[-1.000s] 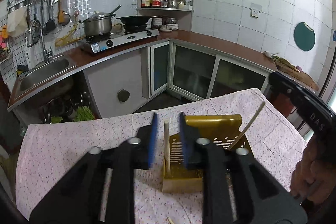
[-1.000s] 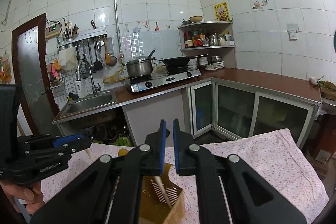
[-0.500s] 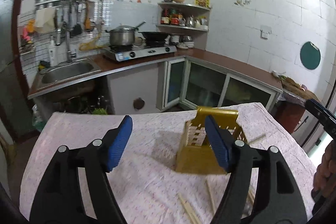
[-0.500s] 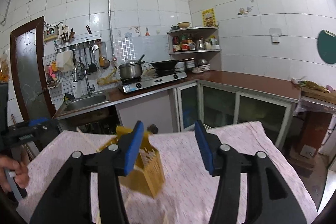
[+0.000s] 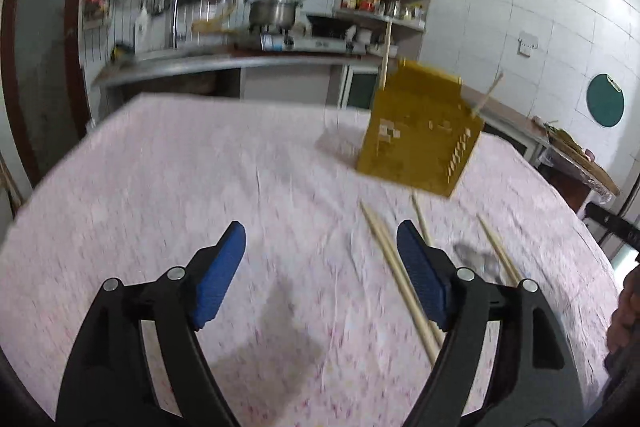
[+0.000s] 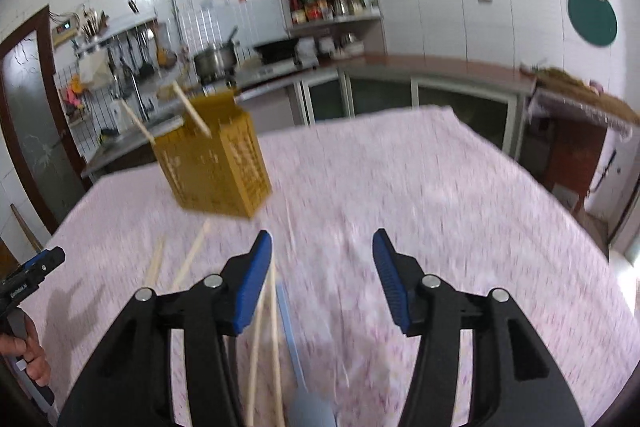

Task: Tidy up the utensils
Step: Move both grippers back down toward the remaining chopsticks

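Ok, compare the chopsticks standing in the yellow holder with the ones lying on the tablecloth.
1. Pose: the chopsticks in the holder stand leaning; the loose chopsticks lie flat.
2. Place: the first stick out of the top of the yellow holder; the loose ones rest on the pink tablecloth in front of it.
3. Count: two in the holder, at least three loose.
Both sets are thin, pale sticks.

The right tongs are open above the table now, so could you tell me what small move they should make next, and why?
Probably lower the right tongs leftward onto the loose chopsticks beside their left pad: nothing is between the pads, and the yellow holder already has two chopsticks in it.
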Available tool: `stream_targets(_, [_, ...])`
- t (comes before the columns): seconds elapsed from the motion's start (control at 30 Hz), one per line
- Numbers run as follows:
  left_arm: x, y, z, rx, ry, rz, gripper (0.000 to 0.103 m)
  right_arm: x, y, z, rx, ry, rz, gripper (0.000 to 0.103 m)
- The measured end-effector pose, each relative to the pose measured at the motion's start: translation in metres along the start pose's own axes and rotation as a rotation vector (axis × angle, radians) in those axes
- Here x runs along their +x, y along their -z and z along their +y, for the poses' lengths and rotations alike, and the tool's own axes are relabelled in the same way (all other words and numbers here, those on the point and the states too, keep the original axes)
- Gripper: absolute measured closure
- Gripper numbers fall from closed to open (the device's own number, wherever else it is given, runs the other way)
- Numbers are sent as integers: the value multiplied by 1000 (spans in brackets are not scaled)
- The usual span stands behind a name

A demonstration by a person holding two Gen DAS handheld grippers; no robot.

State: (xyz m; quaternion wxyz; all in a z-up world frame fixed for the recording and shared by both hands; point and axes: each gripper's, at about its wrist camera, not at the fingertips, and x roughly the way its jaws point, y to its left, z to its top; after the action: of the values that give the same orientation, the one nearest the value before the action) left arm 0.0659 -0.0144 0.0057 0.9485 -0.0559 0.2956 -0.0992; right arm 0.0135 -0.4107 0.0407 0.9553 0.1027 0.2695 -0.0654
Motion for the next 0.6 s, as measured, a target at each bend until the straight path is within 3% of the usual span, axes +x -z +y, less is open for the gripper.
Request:
stream_targets(0.27, [23, 9, 6, -3, -13, 93, 27, 18, 12, 5, -21, 17, 75, 51])
stream_targets(0.4, [44, -4, -1, -5, 25, 156, 27, 32, 3, 18, -49, 14, 107, 51])
stream_targets(0.6, [78, -28, -23, 34, 17, 215, 28, 59, -5, 34, -84, 15, 149, 51])
